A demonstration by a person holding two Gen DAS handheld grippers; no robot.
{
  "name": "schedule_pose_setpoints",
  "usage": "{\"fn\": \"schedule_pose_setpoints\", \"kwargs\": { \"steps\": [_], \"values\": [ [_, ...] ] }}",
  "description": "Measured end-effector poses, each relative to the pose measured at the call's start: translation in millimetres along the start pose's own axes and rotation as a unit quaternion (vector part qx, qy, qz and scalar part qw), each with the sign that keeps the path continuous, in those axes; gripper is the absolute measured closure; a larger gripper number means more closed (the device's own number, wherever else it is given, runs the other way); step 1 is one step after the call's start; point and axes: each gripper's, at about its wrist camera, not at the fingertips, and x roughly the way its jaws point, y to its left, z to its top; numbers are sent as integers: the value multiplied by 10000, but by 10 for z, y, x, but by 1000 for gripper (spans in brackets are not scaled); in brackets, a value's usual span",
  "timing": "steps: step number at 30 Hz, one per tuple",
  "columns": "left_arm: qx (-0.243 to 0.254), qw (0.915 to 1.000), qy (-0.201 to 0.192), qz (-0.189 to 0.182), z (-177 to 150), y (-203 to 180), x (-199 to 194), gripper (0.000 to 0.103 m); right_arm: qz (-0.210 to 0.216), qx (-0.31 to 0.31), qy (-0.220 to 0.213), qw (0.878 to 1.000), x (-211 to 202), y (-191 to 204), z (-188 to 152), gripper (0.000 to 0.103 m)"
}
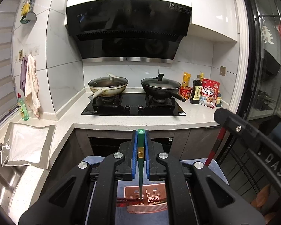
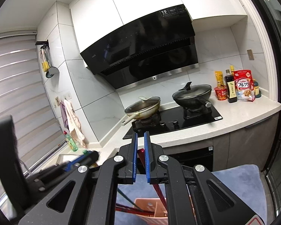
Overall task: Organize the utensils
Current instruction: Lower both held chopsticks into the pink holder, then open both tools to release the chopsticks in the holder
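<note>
A kitchen corner seen from two handheld grippers, both pointing toward a gas hob on the far bench.

The left gripper [image 1: 140, 136] is clamped on a green chopstick [image 1: 141, 161], held nearly upright between its blue pads. The chopstick's thin tip reaches down into a pink slotted utensil holder [image 1: 147, 200], which sits low and near on a blue cloth [image 1: 218, 170].

The right gripper [image 2: 140, 137] has its pads close together around a dark red chopstick [image 2: 141, 154] that also runs down toward the holder [image 2: 149, 211]; whether the pads truly pinch it cannot be told.

To finish this step well, the green chopstick probably needs lowering straight down, tip kept inside one compartment, and letting go only once it rests on the bottom. Red chopsticks [image 1: 125, 200] already lie across the holder's near left edge and could snag the tip.

Farther off, well apart from the work, stand two lidded woks [image 1: 108, 86], sauce bottles, a cereal bag [image 1: 209, 93] and, at far left, a green dish soap bottle [image 1: 22, 107].
</note>
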Motion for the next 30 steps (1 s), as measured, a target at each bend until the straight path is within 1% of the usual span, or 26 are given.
{"fn": "schedule_pose_setpoints", "kwargs": {
  "steps": [7, 10, 18, 23, 25, 27, 28, 29, 30],
  "values": [
    [-42, 9999, 150, 20, -99, 42, 191, 96, 112, 52, -9, 9999, 180, 33, -2, 96],
    [-102, 9996, 247, 4, -165, 85, 276, 96, 65, 77, 117, 9999, 273, -20, -139, 96],
    [-130, 9985, 525, 44, -447, 159, 469, 96, -335, 84, 733, 9967, 569, -327, -647, 96],
    [-97, 9981, 597, 99, -546, 142, 498, 95, -499, -8, 971, 9940, 631, -406, -818, 96],
    [-82, 9979, 634, 84, -561, 135, 495, 95, -556, -61, 950, 9939, 591, -403, -850, 92],
    [-58, 9979, 637, 128, -577, 125, 481, 88, -590, -130, 951, 9936, 559, -390, -858, 89],
    [-48, 9979, 629, 166, -588, 119, 469, 80, -587, -150, 956, 9936, 541, -388, -858, 88],
    [-43, 9979, 614, 204, -600, 114, 451, 72, -605, -165, 949, 9935, 507, -384, -863, 85],
    [-34, 9979, 605, 226, -607, 114, 439, 69, -614, -178, 938, 9935, 483, -381, -859, 80]
  ]
}}
